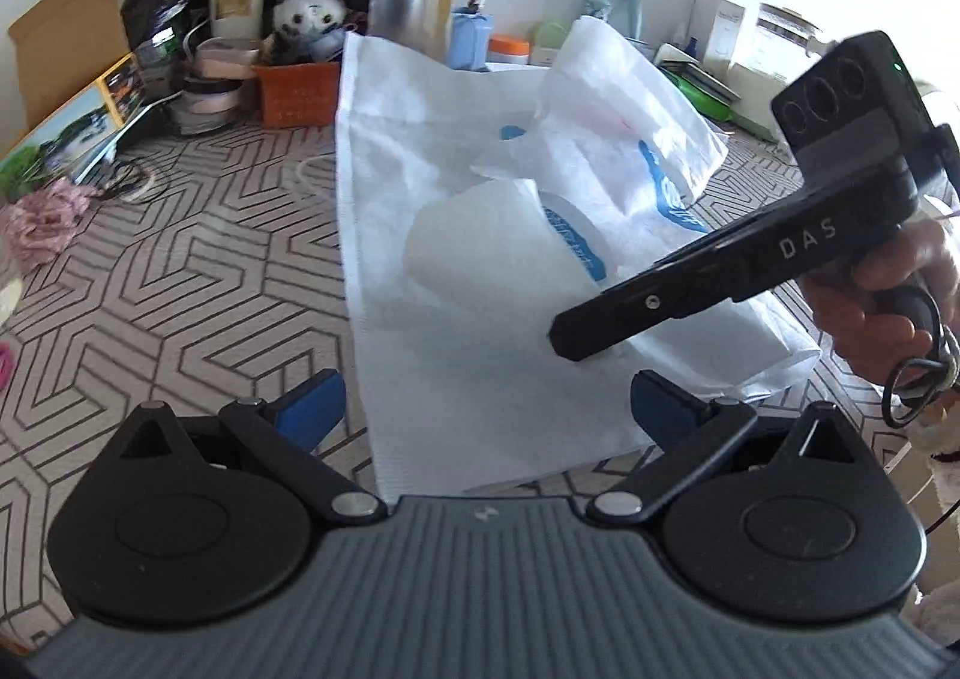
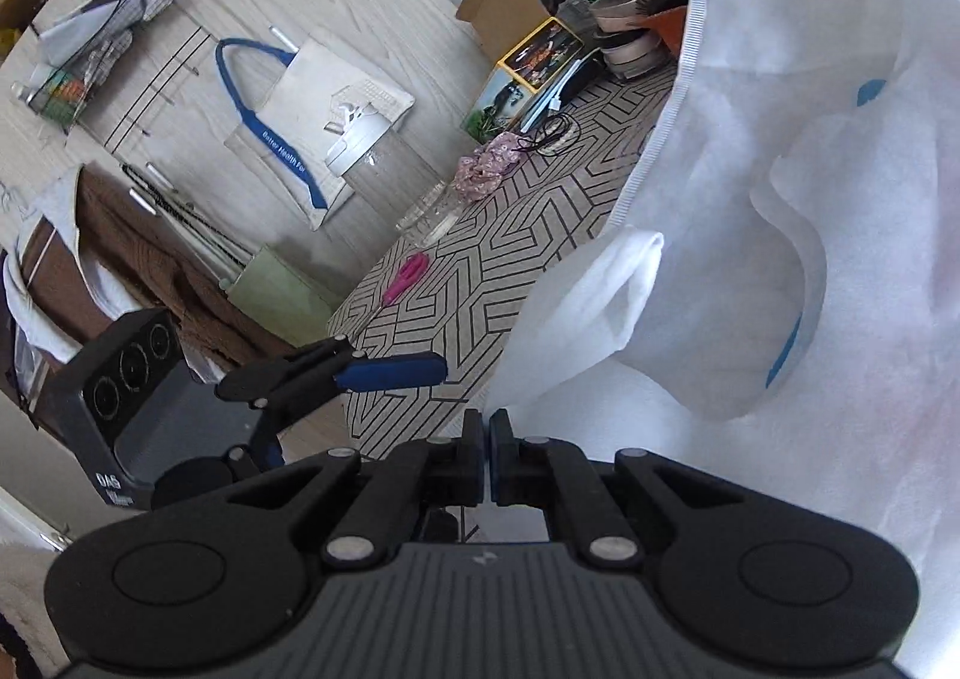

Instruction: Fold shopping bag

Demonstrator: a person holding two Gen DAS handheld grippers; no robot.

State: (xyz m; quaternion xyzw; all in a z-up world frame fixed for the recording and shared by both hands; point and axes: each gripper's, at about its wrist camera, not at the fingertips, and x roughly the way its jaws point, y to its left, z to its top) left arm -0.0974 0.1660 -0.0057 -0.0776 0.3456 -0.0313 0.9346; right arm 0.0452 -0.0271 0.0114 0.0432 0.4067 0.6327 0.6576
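White shopping bag (image 1: 456,283) lies spread on the patterned table (image 1: 180,283), filling the center and right of my left view, one handle loop (image 2: 600,295) curling up at mid-frame in my right view. My left claw (image 1: 486,409) is wide open at the bottom of its frame, blue fingers (image 1: 312,409) either side of the bag's near edge, nothing pinched. My right claw (image 2: 485,442) is closed tight at the bag's lower edge; can't tell if fabric is caught.
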